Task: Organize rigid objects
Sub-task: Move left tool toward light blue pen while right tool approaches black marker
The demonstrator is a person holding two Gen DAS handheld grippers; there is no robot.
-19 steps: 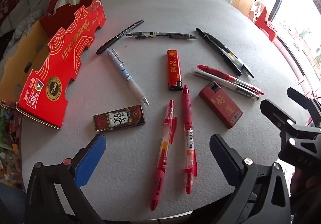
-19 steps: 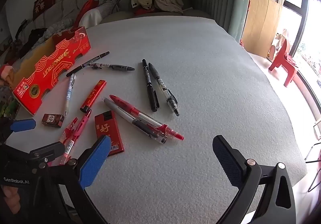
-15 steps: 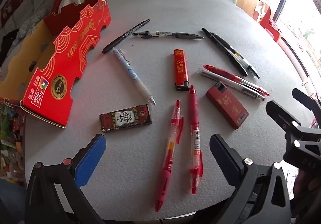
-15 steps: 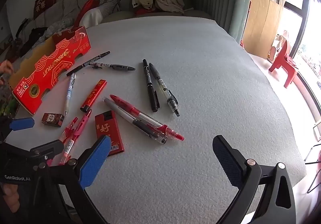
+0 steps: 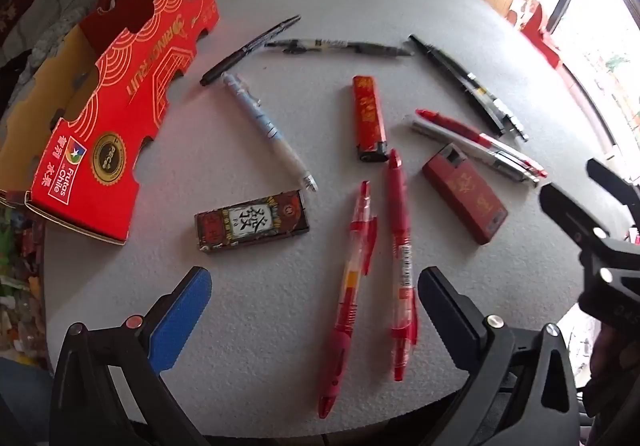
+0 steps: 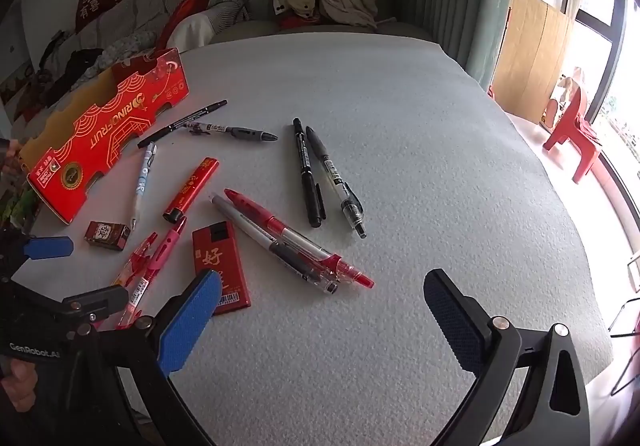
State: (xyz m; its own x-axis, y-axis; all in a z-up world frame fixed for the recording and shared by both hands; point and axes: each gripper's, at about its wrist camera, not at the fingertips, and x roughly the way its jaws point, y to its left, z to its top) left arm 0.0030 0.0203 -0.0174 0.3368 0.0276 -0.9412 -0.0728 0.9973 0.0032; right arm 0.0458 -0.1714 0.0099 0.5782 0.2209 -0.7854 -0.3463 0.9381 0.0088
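Pens, lighters and a small dark box all lay loose on the tabletop, none yet inside the red cardboard tray at ten o'clock in the left view. Two red pens sat nearest the left tool, at its twelve o'clock. A red lighter and a flat red case lay among them. Both the left tool and the right tool stood wide open, holding nothing. Sorting seemed barely started; everything remained to be gathered.
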